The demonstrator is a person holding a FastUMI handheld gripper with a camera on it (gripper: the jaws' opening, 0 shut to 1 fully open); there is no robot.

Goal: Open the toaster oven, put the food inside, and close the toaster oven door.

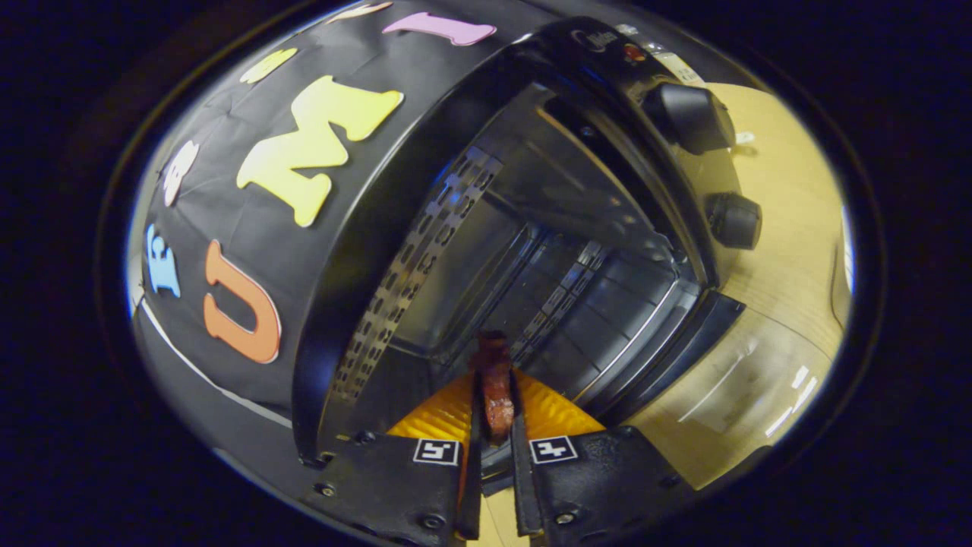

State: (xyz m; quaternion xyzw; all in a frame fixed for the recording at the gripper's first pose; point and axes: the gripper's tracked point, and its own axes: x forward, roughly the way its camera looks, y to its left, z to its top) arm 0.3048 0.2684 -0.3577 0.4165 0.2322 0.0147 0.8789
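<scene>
Gripping the reddish food (497,391) between both fingers, the hand-held gripper (495,425) points into the open toaster oven (531,228); carry it deeper over the floor before releasing.

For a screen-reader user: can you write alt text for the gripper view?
The claw is shut on a reddish-brown piece of food, held at the mouth of an open toaster oven. The oven's door is folded down, and two knobs sit on its front panel.

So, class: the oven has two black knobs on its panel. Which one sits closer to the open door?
The lower knob. It sits just above the lowered door; the other knob is higher, under the red light.
</scene>
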